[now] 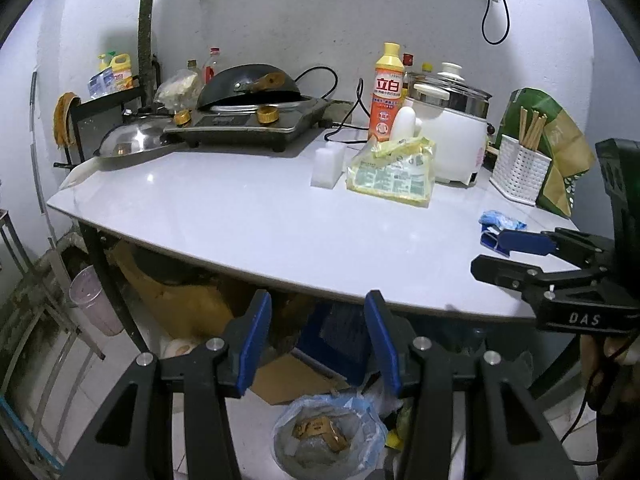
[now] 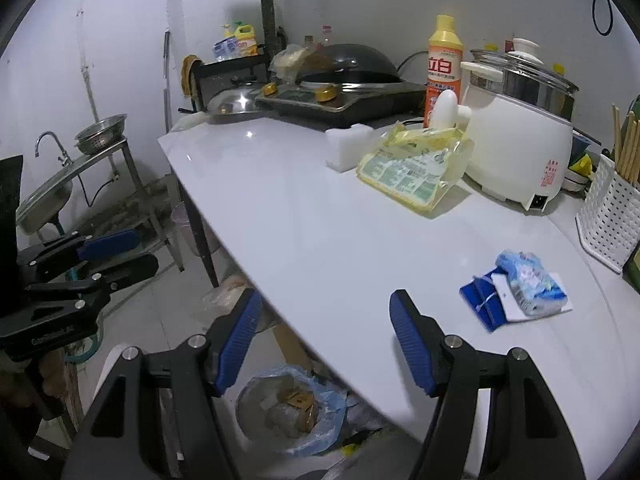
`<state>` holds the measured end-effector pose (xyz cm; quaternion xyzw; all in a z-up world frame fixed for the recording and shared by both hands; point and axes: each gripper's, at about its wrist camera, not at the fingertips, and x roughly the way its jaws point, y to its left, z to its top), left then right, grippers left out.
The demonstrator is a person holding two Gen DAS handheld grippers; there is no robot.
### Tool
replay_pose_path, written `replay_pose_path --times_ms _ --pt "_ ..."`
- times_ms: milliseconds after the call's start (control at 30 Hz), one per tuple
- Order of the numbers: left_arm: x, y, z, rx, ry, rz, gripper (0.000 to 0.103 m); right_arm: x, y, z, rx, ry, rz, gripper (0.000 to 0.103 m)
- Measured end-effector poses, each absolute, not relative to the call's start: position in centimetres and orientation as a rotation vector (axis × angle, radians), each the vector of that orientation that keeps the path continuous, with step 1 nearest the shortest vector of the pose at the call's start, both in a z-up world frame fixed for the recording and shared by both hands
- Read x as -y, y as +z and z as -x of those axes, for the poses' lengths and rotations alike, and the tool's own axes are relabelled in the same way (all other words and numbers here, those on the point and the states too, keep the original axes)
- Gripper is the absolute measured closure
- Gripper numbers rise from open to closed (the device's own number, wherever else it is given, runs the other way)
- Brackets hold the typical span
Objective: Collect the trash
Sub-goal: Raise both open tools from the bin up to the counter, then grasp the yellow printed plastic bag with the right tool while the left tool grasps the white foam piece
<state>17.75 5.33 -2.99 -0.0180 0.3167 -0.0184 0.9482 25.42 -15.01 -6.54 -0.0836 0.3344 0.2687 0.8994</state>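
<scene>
Both the left claw (image 1: pixel 314 340) and the right claw (image 2: pixel 326 340) hang released and empty over the counter (image 2: pixel 320 248) edge, the crumpled blue wrapper (image 2: pixel 530 284) lying on the counter ahead and right of the right claw, the lined trash bin (image 2: pixel 288 408) on the floor below between its fingers.

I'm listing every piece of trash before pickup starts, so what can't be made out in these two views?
- Blue-lined trash bin under the white tabletop: contents blurred in both views; only brownish scraps show.
- Crumpled blue wrapper with blue card: print too small to read; left wrist view partly hides it behind the right gripper.
- Under-table clutter: left gripper fingers and the table edge cover it.
</scene>
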Motion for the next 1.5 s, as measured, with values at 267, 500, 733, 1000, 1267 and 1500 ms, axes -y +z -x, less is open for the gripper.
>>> replay_pose_path --times_ms 267,500,733,1000,1267,1500 --pt "-5.6 -2.5 -20.7 -0.639 -0.051 0.025 0.054 14.9 -6.0 -28.7 -0.690 0.532 0.159 0.038" --pt "-5.9 -2.4 -23.3 -0.637 -0.069 0.018 0.054 15.1 -6.0 -32.2 -0.703 0.505 0.127 0.038" --pt "-6.2 -2.2 -26.7 -0.629 -0.098 0.023 0.054 15.2 -5.6 -35.7 -0.707 0.465 0.115 0.038" --pt "-5.9 -2.2 -30.3 -0.626 -0.139 0.017 0.047 15.8 -5.2 -39.8 -0.708 0.419 0.072 0.038" --pt "-5.8 -2.5 -33.9 -0.609 -0.166 0.049 0.036 16.6 -6.1 -44.1 -0.752 0.401 -0.012 0.038" --pt "-5.6 -2.6 -37.3 -0.603 -0.171 0.046 0.035 17.2 -7.2 -46.9 -0.792 0.367 -0.087 0.038"
